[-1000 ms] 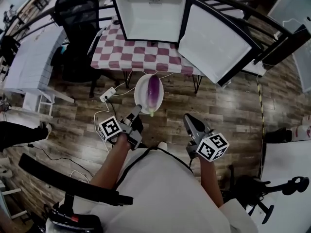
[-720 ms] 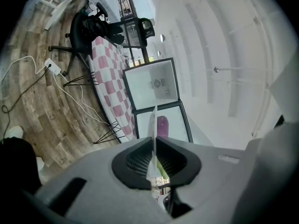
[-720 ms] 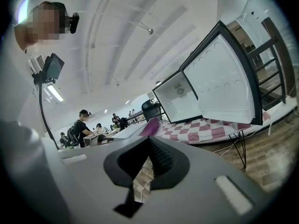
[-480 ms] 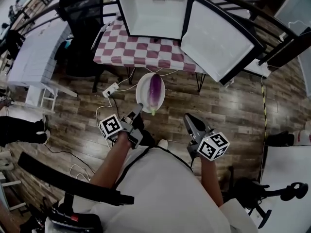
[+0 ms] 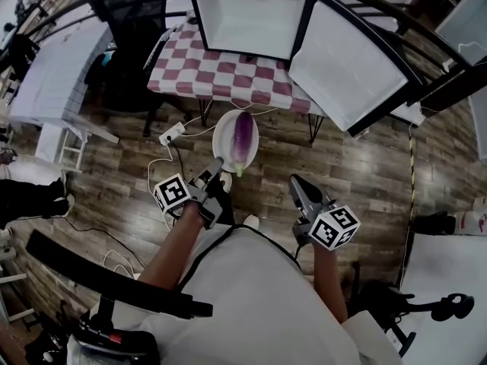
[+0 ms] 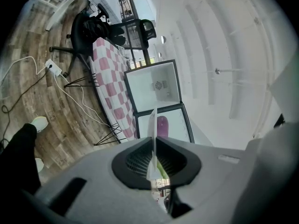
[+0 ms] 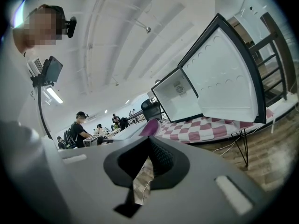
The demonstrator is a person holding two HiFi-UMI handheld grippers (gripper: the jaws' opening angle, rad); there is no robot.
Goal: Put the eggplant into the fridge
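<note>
The fridge [image 5: 247, 14] is standing open on the checked tabletop [image 5: 228, 74]. The frame is cutting off its top edge in the head view, and its inside is showing only as plain white. Its door [image 5: 346, 63] is swinging wide to the fridge's right in that view.

One eggplant [image 5: 243, 137] is lying on one white plate [image 5: 223, 139], out in front of the fridge over the wooden floor [image 5: 114, 181], with the tabletop's front strip lying between them. The left claw [image 5: 217, 162] is clamping the plate's near rim. In the left gripper view the plate is appearing edge-on as a thin white blade, and the claw is hiding all but the eggplant's purple end.

The right claw [image 5: 298, 185] is hanging in front of the fridge door, apart from the plate, its tips meeting on nothing.

One black office chair [image 5: 125, 6] is sitting left of the fridge. One white power strip [image 5: 170, 134] is lying on the floor below the tabletop.
</note>
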